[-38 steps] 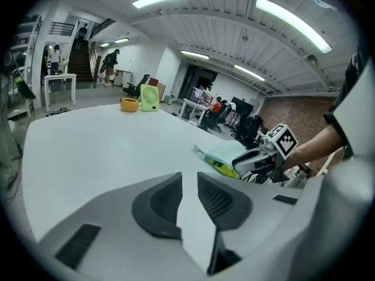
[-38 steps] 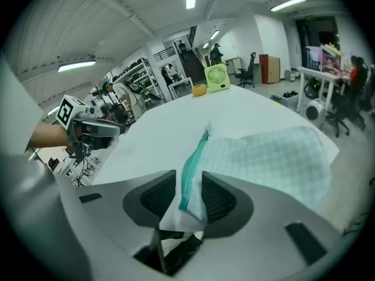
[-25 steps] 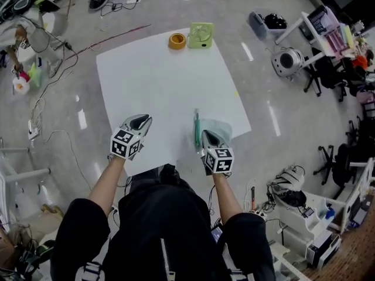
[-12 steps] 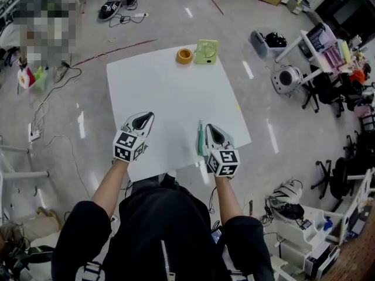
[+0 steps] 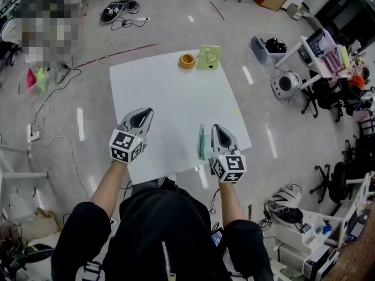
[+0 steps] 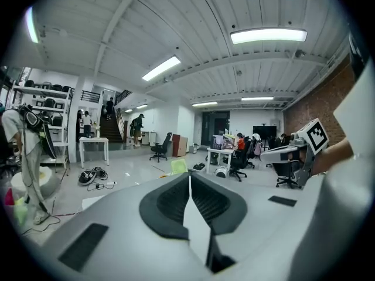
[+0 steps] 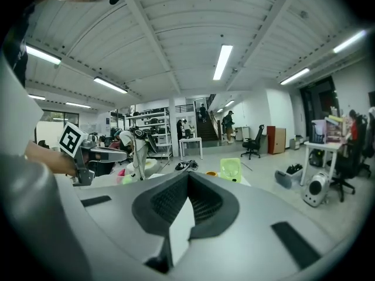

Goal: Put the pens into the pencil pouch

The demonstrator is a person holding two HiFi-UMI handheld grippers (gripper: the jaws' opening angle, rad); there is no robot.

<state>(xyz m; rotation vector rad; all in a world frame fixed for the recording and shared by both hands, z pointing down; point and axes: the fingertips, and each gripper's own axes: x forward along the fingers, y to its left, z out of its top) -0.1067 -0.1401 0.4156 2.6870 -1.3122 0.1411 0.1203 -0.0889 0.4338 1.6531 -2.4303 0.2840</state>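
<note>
In the head view a thin teal pen [image 5: 201,144] lies on the white table [image 5: 170,92] near its front edge. It sits just left of my right gripper [image 5: 217,129]. The pale pouch seen earlier is hidden under that gripper. My left gripper [image 5: 143,115] hovers over the bare left part of the table, apart from the pen. Both grippers are held up off the table and point almost level toward the far side. In the left gripper view [image 6: 188,177] and the right gripper view [image 7: 188,175] the jaws meet along a closed seam with nothing between them.
A yellow tape roll [image 5: 187,61] and a light green box-like object [image 5: 208,57] stand at the table's far edge. Cables and shoes [image 5: 117,9] lie on the floor beyond. Office chairs, a round robot [image 5: 286,84] and shelves crowd the right side.
Both grippers have risen from the table and tilted up toward level. The pouch, visible by the right gripper a second ago, is now covered by it.
</note>
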